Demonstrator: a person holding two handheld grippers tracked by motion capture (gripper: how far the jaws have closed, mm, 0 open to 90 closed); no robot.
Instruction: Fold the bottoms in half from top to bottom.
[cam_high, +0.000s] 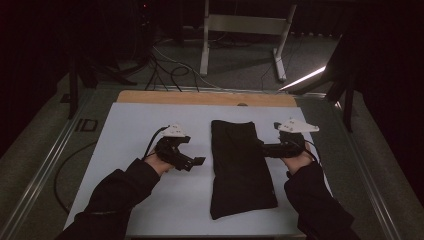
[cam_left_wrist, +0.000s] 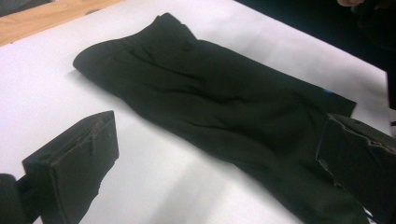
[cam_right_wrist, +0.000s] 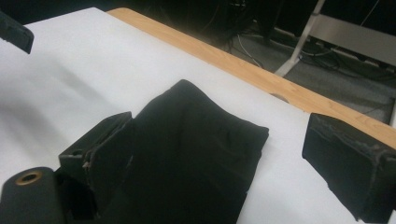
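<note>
A black folded garment (cam_high: 240, 165) lies lengthwise on the middle of the white sheet (cam_high: 135, 130), its waistband end toward the far edge. My left gripper (cam_high: 197, 161) hovers just left of it with its jaws wide open and nothing between them. In the left gripper view the garment (cam_left_wrist: 210, 98) stretches ahead of the open gripper (cam_left_wrist: 215, 172). My right gripper (cam_high: 261, 147) points left at the garment's right edge. In the right gripper view that gripper (cam_right_wrist: 224, 158) is open, and the garment's (cam_right_wrist: 187, 140) upper corner lies between the jaws.
The sheet covers a wooden table whose bare strip (cam_high: 205, 98) shows at the far edge. Beyond it are a metal frame (cam_high: 245, 30) and cables (cam_high: 170, 67) on the floor. Metal rails (cam_high: 45, 160) run along both sides.
</note>
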